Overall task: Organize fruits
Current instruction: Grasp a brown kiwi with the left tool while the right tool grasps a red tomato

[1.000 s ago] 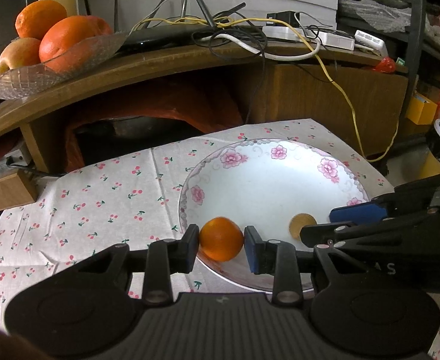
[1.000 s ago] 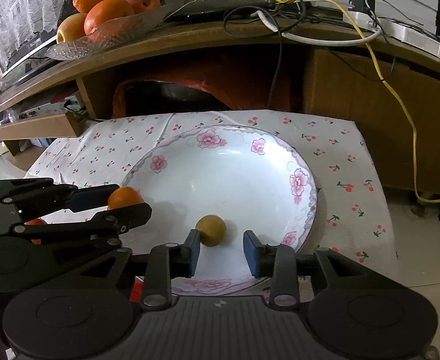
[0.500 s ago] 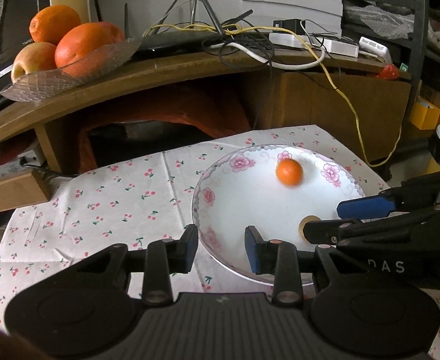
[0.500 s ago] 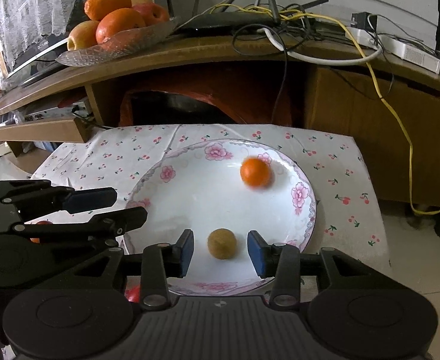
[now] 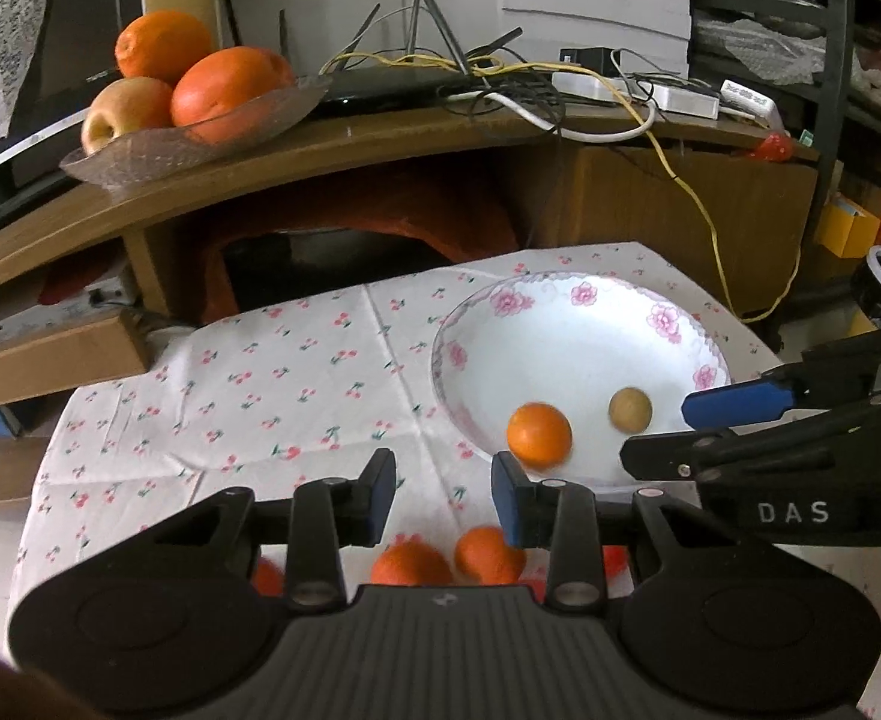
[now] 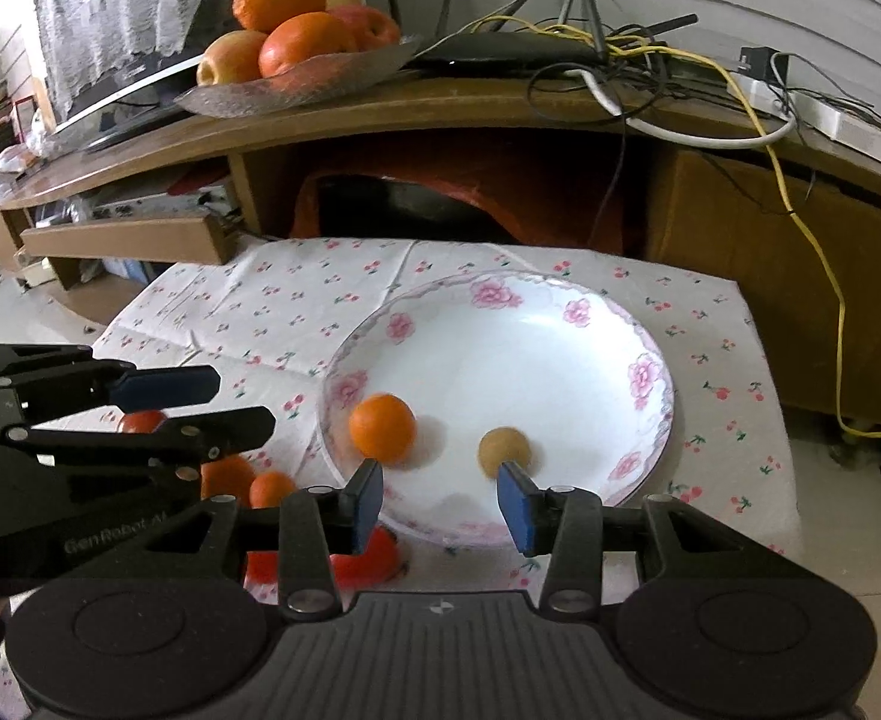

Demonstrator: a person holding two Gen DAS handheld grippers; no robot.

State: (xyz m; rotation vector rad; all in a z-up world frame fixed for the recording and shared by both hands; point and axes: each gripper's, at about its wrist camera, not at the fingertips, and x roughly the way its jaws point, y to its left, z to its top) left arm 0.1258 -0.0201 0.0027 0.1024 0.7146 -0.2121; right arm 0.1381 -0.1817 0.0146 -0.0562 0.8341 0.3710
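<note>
A white flowered plate (image 5: 566, 324) (image 6: 500, 360) sits on the cherry-print cloth. In it lie a small orange (image 5: 539, 435) (image 6: 381, 427) and a brown round fruit (image 5: 629, 411) (image 6: 504, 449). My left gripper (image 5: 443, 495) is open and empty, raised left of the plate; it also shows in the right wrist view (image 6: 230, 405). My right gripper (image 6: 439, 507) is open and empty over the plate's near rim, the brown fruit just past its right finger. Several small oranges (image 5: 488, 555) (image 6: 227, 477) and red fruits (image 6: 140, 421) lie on the cloth below the left gripper.
A glass dish (image 5: 200, 138) (image 6: 296, 84) of oranges and apples stands on a wooden shelf (image 5: 380, 138) behind, beside tangled cables (image 5: 500, 84) and a router. A cardboard box (image 6: 122, 237) sits at left. A yellow cable (image 6: 824, 276) hangs at right.
The small orange left my left gripper, rolled to the plate's far side, then back to its near left. Both grippers have pulled back and risen; the left moved left.
</note>
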